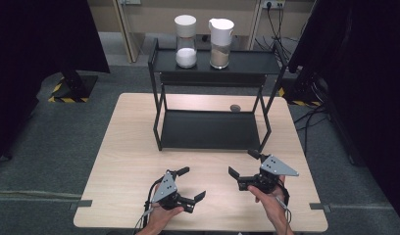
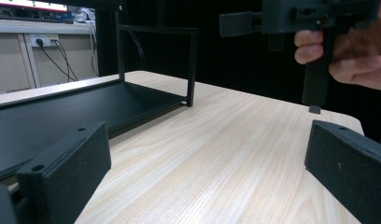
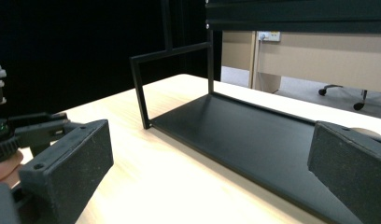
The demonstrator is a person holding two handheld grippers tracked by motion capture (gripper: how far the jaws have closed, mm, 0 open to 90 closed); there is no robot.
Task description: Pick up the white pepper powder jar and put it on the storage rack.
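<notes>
Both hands are parked at the near edge of the table [image 1: 119,147], nothing picked up. The left hand-held gripper [image 1: 190,183] has its jaws spread wide with only bare wood between them, and the right hand-held gripper [image 1: 244,164] is just as wide and empty. They point inward and a bit forward, toward the black shelf rack [image 1: 210,129] in the middle of the table.

My guess is the rack and what's on it is the job. The nearest thing to go for is its empty bottom tray. The two jars sit well apart from the grippers on the far top shelf: a white-lidded jar of white powder [image 1: 186,41] on the left and a spouted jar of brown powder [image 1: 221,44] just to its right.

For a jar grab, I'd come in over the rack's top, keep the jaws level and fully spread, and close on the glass body below the lid. The jars stand close together, so an outside approach avoids bumping the neighbour.

In the way: the rack's front posts and the top-shelf rim. There's also a small grey disc [image 1: 235,107] on the table behind the rack.
</notes>
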